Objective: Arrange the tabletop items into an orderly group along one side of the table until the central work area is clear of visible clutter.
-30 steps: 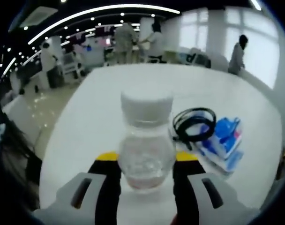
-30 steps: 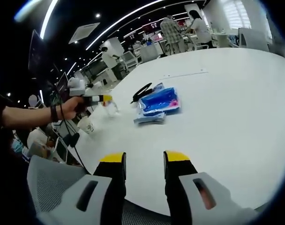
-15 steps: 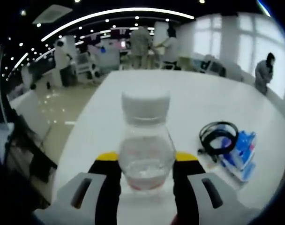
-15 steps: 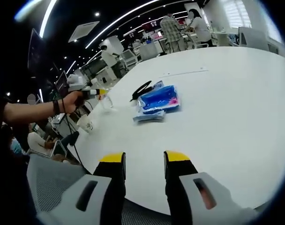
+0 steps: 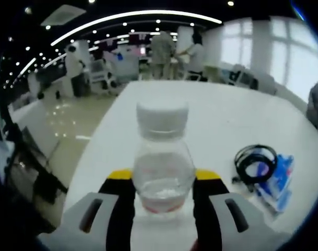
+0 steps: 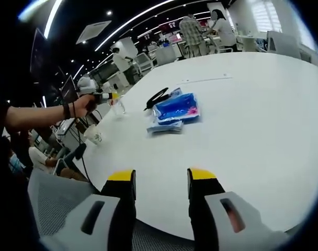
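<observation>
Left gripper view: bottle [image 5: 163, 166] clamped, cable [image 5: 254, 163] right.

bottle [image 5: 163, 172] base: hidden between jaws | blue packets [image 5: 278, 175]: blurred

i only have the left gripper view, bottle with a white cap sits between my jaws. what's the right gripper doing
Observer: The right gripper is open with nothing between its jaws, near the white table's edge.
Operator: anything by the table edge near my hand i can't see
Observer: Yes, a pale paper cup shows beside the edge, below the hand holding the left gripper.
Operator: the blue stuff on my right, one thing or several
Observer: In the right gripper view, the blue plastic packet lies on a thinner pale-blue packet, with the coiled black cable touching the stack's far side.
</observation>
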The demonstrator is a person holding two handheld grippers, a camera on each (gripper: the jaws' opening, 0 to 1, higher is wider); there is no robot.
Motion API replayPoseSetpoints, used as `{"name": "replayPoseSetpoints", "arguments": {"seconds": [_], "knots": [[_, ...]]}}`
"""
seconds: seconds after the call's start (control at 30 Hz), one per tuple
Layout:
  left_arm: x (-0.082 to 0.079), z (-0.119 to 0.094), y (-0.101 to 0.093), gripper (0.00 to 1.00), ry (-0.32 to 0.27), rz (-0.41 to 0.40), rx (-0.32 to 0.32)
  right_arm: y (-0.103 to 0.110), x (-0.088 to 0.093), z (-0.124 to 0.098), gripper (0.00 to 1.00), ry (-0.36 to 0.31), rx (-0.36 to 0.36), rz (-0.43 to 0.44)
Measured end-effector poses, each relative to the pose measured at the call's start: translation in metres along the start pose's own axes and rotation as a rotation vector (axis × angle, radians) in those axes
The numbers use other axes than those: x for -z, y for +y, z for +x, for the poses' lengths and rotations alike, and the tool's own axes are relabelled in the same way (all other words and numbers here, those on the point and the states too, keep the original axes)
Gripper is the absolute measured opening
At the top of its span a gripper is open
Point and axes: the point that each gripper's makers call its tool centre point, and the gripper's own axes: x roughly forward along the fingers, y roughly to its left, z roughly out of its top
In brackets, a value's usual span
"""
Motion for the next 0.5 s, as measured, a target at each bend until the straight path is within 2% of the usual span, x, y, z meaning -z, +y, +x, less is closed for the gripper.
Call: {"name": "replayPoseSetpoints", "arguments": {"seconds": [0.17, 0.37, 0.5], "knots": [[-0.001, 0.007, 0.003, 0.39, -0.007, -0.004, -0.005, -0.001, 0.001, 0.001, 0.46, 0.006, 0.009, -0.015], [0.002, 0.01, 0.008, 0.39, -0.021, -0.061, -0.032, 0.001, 0.002, 0.001, 0.49, 0.016, 0.01, -0.036], [0.004, 0.01, 0.006, 0.39, -0.025, -0.041, -0.033, 0.001, 0.002, 0.001, 0.52, 0.018, 0.014, -0.051]]}}
